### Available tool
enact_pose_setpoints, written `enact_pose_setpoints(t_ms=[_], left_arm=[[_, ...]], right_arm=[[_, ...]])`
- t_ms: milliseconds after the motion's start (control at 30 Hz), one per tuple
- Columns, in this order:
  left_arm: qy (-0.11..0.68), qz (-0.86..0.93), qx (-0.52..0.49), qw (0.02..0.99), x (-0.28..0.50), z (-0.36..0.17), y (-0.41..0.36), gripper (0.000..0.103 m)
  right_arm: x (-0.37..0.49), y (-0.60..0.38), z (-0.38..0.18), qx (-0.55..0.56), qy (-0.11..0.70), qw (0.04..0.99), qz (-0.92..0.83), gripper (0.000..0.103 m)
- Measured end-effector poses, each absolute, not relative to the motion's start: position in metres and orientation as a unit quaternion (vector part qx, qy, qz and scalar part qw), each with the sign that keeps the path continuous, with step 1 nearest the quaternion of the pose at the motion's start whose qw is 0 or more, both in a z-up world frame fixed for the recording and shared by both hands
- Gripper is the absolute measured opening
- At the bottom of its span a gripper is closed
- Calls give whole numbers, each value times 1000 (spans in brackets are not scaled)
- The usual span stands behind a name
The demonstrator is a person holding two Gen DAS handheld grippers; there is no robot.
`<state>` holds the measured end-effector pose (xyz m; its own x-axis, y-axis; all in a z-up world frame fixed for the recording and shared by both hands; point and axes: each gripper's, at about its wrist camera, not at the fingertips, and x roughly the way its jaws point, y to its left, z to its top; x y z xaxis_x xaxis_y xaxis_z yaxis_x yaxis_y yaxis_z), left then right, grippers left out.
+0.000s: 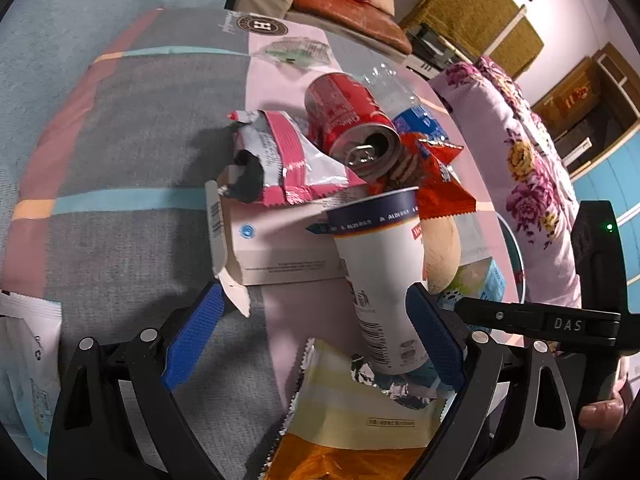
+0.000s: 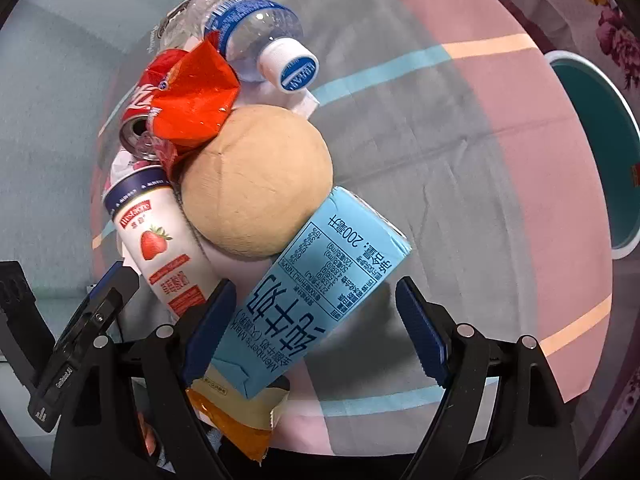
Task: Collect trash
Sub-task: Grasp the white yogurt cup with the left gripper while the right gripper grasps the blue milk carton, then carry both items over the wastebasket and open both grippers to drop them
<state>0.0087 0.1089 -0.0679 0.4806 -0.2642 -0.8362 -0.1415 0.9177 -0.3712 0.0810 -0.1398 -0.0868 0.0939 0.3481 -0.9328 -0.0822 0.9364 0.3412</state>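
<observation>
R gripper (image 2: 310,328) jaws wide, nothing pinched: blue milk carton (image 2: 316,292) lies between the fingers, one long edge against the left finger, clear gap to the right one. It's prob. empty, so light, and thin card dents easily; take it across the flat faces mid-body w/ gentle squeeze, and mind the tan ball (image 2: 256,180) leaning on its far end. L gripper (image 1: 312,332) also wide, yogurt cup (image 1: 380,276) by its right finger, not gripped; the tapered, slick wall looks likely to slip, so grab low.

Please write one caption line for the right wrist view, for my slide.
Open right gripper straddling a blue milk carton in a trash pile on a striped bedsheet.
</observation>
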Motion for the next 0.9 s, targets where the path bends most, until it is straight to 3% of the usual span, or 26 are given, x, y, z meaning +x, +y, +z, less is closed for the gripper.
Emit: enact_pose_setpoints(t_ms=[67, 167, 467, 600, 633, 700, 900], left_arm=[[509, -41, -198, 837, 9, -69, 105, 92], [512, -49, -192, 836, 11, -69, 94, 92], [510, -52, -173, 841, 22, -71, 62, 92], [512, -50, -177, 839, 28, -75, 58, 81], [511, -49, -176, 840, 28, -76, 57, 67], [514, -52, -175, 838, 30, -78, 54, 56], [483, -43, -143, 863, 22, -54, 45, 55]], right_arm=[[79, -142, -79, 85, 641, 748, 148, 55], [76, -149, -69, 62, 624, 765, 146, 42], [75, -189, -55, 61, 594, 791, 129, 41], [75, -206, -48, 70, 583, 800, 127, 41], [77, -205, -49, 72, 581, 801, 126, 41], [72, -215, -49, 77, 578, 803, 126, 41], [70, -237, -47, 89, 565, 810, 128, 41]])
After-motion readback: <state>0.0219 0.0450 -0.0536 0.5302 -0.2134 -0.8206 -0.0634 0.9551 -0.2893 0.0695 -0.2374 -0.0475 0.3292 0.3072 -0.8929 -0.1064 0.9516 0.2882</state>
